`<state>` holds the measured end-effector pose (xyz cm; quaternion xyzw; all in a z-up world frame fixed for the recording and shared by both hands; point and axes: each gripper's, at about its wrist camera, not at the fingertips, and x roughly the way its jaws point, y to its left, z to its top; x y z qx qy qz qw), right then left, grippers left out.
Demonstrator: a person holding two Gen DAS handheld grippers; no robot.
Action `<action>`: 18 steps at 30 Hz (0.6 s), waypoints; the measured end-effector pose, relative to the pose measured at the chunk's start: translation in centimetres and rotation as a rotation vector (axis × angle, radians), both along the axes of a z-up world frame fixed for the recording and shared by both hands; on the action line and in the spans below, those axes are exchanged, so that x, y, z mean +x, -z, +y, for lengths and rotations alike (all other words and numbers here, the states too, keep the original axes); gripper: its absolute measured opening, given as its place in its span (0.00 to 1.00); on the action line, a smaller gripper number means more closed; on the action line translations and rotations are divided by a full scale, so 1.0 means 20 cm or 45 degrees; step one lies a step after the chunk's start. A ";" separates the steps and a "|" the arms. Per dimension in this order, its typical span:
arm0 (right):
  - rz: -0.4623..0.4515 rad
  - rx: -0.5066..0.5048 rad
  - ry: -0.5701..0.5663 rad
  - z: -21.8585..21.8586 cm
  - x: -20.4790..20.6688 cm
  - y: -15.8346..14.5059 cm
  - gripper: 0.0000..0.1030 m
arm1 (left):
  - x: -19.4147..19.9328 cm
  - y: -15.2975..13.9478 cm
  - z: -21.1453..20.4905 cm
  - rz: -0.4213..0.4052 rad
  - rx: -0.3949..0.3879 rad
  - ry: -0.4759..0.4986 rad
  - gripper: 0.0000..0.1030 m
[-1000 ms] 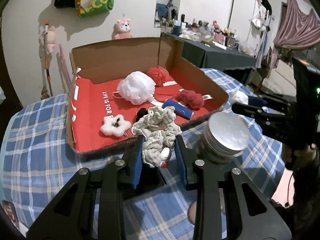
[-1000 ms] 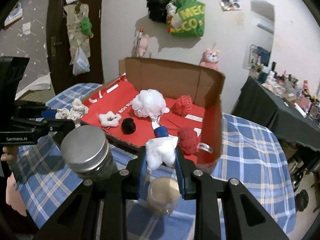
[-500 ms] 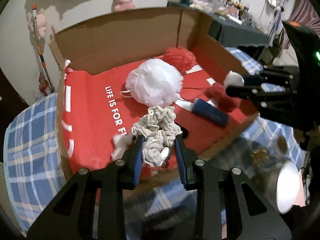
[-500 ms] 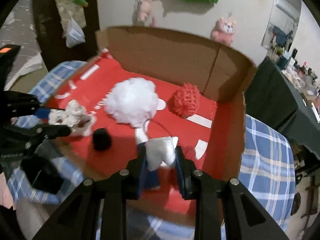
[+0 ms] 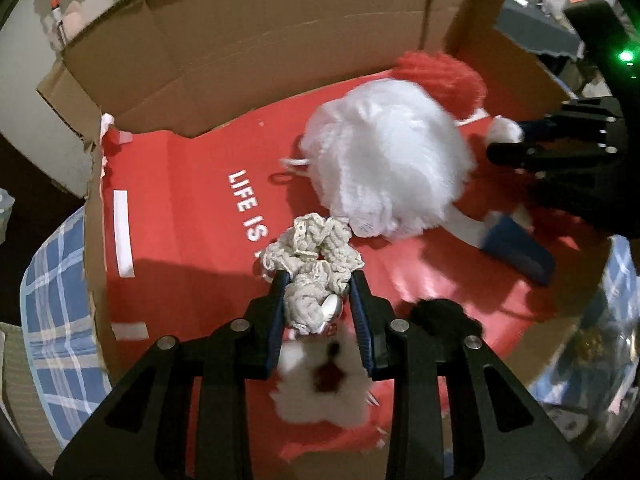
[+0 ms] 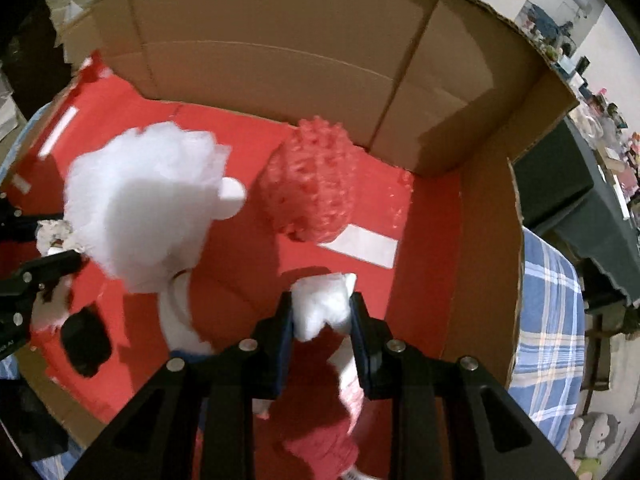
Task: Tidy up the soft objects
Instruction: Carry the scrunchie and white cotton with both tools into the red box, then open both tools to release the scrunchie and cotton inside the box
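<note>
The left tool [image 5: 318,280] pinches a cream crocheted scrunchie [image 5: 314,254] between its blue pads, hanging over the red floor of the cardboard box [image 5: 256,40]. Directly below it at 6 o'clock lies a fluffy white scrunchie [image 5: 320,384], blurred, and a black soft lump [image 5: 444,316] sits at 4 o'clock from the tool. A large white mesh bath pouf [image 5: 384,160] fills the box centre at 1 o'clock, with a red pouf [image 5: 444,72] touching it behind. A blue object [image 5: 520,252] lies at 3 o'clock.

The right tool [image 6: 320,308] pinches a white cotton-like tuft [image 6: 322,304], also over the box floor near the right wall. A red knobbly mesh pouf [image 6: 312,188] rests at 12 o'clock from it, the white pouf at 10 o'clock. A blue-checked cloth [image 6: 548,312] covers the worktop outside the box.
</note>
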<state>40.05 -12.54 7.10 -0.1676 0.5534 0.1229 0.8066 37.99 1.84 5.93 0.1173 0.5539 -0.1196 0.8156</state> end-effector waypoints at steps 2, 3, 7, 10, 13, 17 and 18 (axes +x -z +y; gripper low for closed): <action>0.007 -0.014 0.007 -0.01 0.02 0.01 0.28 | 0.03 0.01 0.01 0.004 0.002 -0.007 0.28; 0.008 -0.023 0.010 -0.01 0.02 0.02 0.28 | 0.04 0.01 0.01 0.001 0.004 -0.010 0.28; 0.015 -0.044 0.011 0.00 0.04 0.03 0.29 | 0.06 0.00 0.01 0.002 0.009 -0.020 0.28; 0.019 -0.052 0.010 0.00 0.04 0.03 0.30 | 0.06 0.01 0.00 -0.001 0.020 -0.024 0.29; 0.018 -0.054 0.010 -0.01 0.03 0.02 0.33 | 0.08 0.00 0.00 -0.006 0.032 -0.007 0.29; 0.018 -0.052 0.008 -0.02 0.04 0.01 0.33 | 0.05 0.03 -0.03 -0.009 0.047 0.002 0.39; 0.017 -0.053 0.007 -0.02 0.04 0.01 0.34 | 0.05 0.03 -0.02 -0.009 0.049 0.002 0.45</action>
